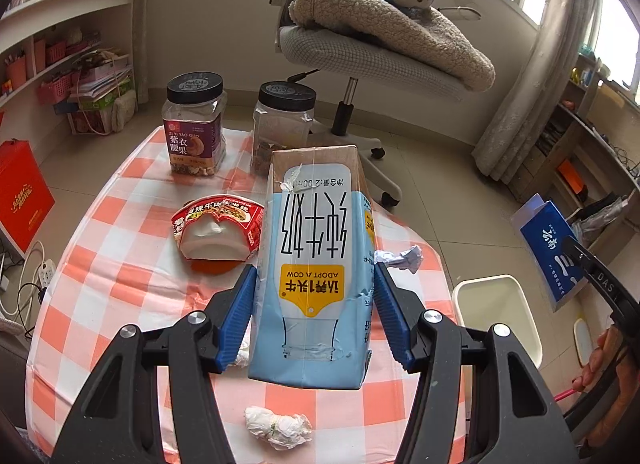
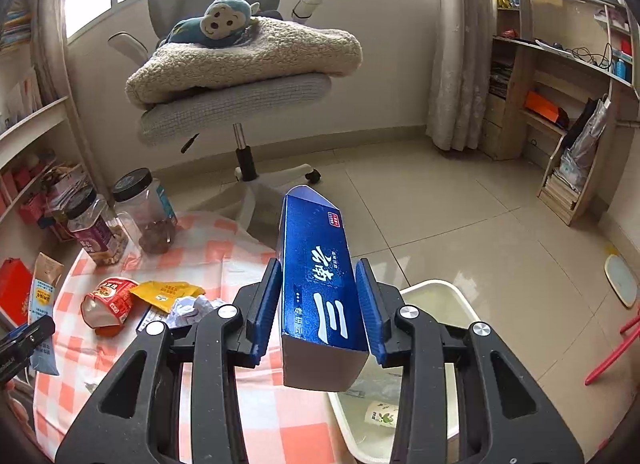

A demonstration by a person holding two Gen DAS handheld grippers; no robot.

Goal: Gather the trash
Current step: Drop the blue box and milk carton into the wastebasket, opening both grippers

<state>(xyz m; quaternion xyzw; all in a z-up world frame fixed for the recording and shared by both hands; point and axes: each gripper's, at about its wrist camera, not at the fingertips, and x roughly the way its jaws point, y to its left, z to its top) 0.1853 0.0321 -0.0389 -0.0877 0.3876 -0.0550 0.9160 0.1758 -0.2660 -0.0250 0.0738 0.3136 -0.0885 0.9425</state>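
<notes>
The left gripper is clenched on a tall pale-blue milk carton with a yellow label, its blue ribbed fingers pressing the carton's two narrow sides low down, so the box hangs upside down (the print reads inverted) above the desk with the orange-and-white checked cloth. That side-on hold probably suits a light, empty carton: the flat walls give the pads a broad seat.

The right gripper grasps a dark-blue rectangular cardboard box with white lettering the same way, across its width, and holds it off the desk edge, over the white plastic waste bin on the floor just beside the desk. It seems placed for a drop; a small printed paper cup already lies inside.

Still on the cloth: a crushed red instant-noodle cup, a crumpled white paper ball, a wadded white tissue and a yellow snack wrapper. Two clear jars with black lids stand at the far edge, likely not trash.
</notes>
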